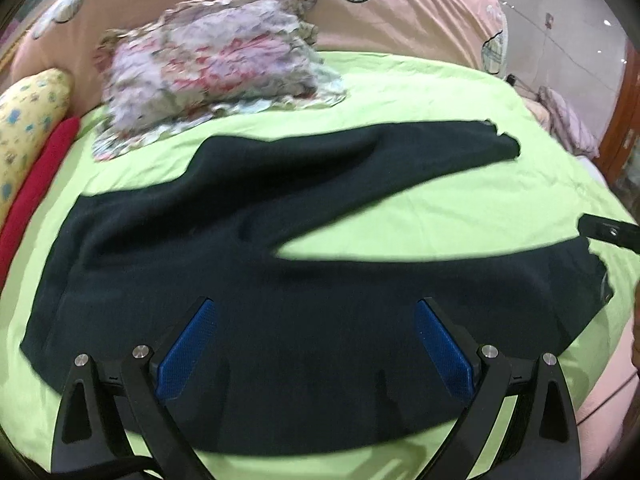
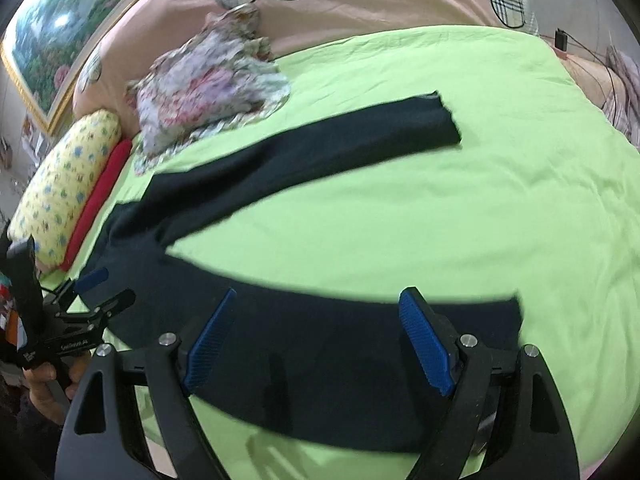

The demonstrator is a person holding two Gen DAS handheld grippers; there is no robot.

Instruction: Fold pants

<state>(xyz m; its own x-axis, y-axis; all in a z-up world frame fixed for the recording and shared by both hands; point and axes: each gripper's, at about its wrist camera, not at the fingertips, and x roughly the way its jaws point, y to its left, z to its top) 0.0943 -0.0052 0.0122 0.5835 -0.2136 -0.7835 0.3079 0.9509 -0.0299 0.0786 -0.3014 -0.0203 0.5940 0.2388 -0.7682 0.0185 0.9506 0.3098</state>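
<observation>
Dark navy pants [image 1: 248, 280] lie spread flat on a green bedsheet [image 1: 460, 208], waist to the left, two legs splayed in a V to the right. My left gripper [image 1: 316, 308] is open and empty, hovering over the near leg close to the crotch. My right gripper [image 2: 316, 300] is open and empty over the near leg [image 2: 340, 344] toward its cuff. The far leg [image 2: 320, 152] runs up to the right. The left gripper also shows at the left edge of the right wrist view [image 2: 100, 288], and one finger of the right gripper shows in the left wrist view [image 1: 608, 232].
A floral pillow [image 1: 208, 68] lies at the back of the bed. A yellow patterned pillow [image 1: 28, 120] and a red cloth [image 1: 36, 184] sit at the left edge. A pink quilt [image 1: 400, 12] runs behind. Bare green sheet [image 2: 440, 208] lies between the legs.
</observation>
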